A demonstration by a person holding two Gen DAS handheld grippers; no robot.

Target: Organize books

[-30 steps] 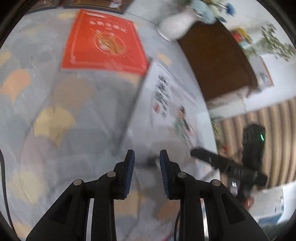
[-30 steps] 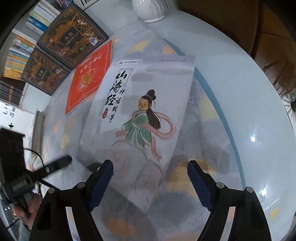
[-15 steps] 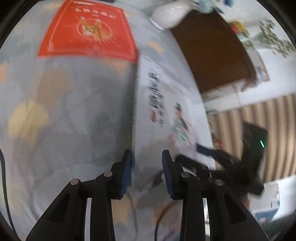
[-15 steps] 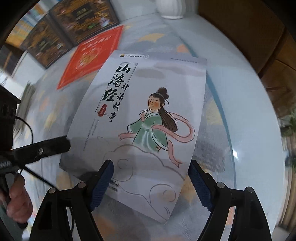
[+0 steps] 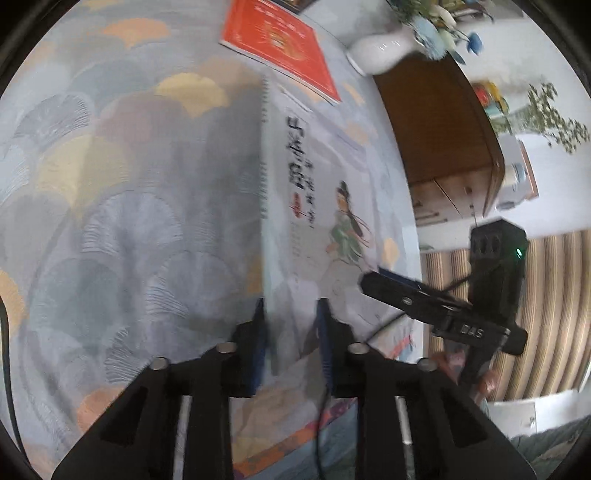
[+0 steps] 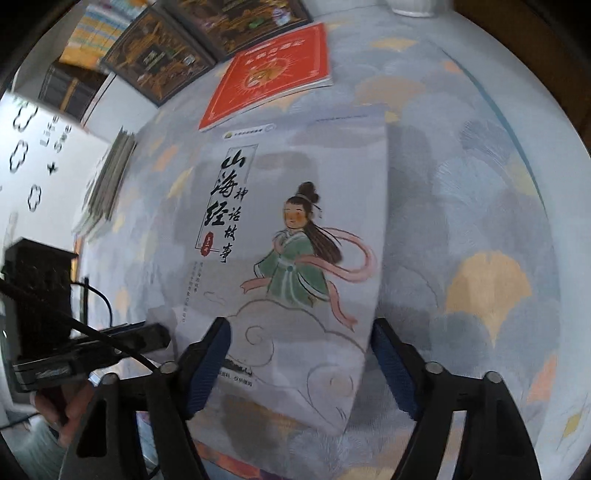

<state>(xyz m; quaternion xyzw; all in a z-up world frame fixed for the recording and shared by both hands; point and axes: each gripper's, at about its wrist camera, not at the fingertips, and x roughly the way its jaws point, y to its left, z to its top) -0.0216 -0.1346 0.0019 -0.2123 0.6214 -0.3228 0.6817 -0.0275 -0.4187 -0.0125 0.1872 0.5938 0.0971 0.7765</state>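
Books lying flat: two loose ones are showing on the tablecloth [image 6: 480,206], the pale illustrated book [image 6: 295,229] in the middle of the right wrist view and the red book [image 6: 269,85] above it, toward upper centre.
Dark books: two dark ornate books [image 6: 159,59] are lying at the upper left of the right wrist view, just beyond the red one.
Shelf books: a row of spines [image 6: 92,33] is showing at the far upper left; too blurred to count.
Left gripper [image 5: 291,314]: its jaws are standing close together, with the pale book's near left corner and spine edge lying between them; whether the pads are pressing on it cannot be told.
Right gripper [image 6: 299,332]: its jaws are closing, still apart, straddling the pale book's lower edge, pads not touching it.
Pale book's edges: the top corner is sitting near the red book, whether touching cannot be told; the right edge is bordering bare cloth.
Open room: patterned cloth is lying free to the right of the pale book in the right wrist view, and at the left of the left wrist view.
Surroundings: a white vase [image 5: 376,55] is standing at the upper right of the left wrist view, beside a brown cabinet [image 5: 439,133].
In the way: a cable [image 6: 107,332] is trailing from the left gripper at the lower left of the right wrist view.
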